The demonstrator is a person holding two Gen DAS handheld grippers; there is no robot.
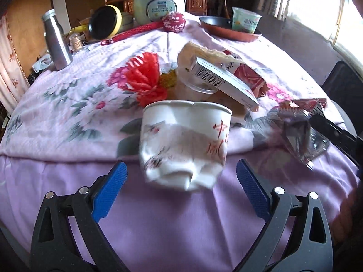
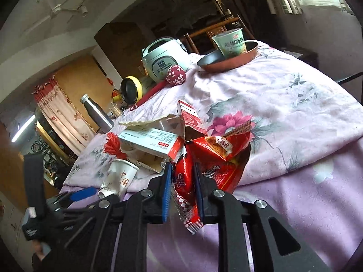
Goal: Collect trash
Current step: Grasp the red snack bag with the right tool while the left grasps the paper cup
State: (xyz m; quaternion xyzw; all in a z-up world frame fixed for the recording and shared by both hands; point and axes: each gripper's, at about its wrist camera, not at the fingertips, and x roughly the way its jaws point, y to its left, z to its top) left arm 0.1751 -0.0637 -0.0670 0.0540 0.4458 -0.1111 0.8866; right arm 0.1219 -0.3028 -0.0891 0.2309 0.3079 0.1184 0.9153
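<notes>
A crumpled white paper cup (image 1: pixel 185 145) with red characters lies tilted at the table's near edge, between the spread blue pads of my left gripper (image 1: pixel 181 181). The pads do not touch it, so that gripper is open. My right gripper (image 2: pixel 181 170) is shut on a red snack wrapper (image 2: pixel 213 156), which sticks up and out past the pads. Behind both sits a trash pile: a white medicine box (image 1: pixel 226 81), a clear plastic cup (image 1: pixel 197 88), a red carton (image 2: pixel 189 120) and a red mesh tuft (image 1: pixel 145 79).
A pink floral cloth (image 1: pixel 68 117) covers the round table. At the back stand a steel bottle (image 1: pixel 56 43), a yellow pot (image 1: pixel 105 22), a rice cooker (image 1: pixel 158 0), a red patterned mallet (image 1: pixel 174 21) and a pan (image 1: pixel 226 30) holding a noodle cup (image 1: pixel 246 21).
</notes>
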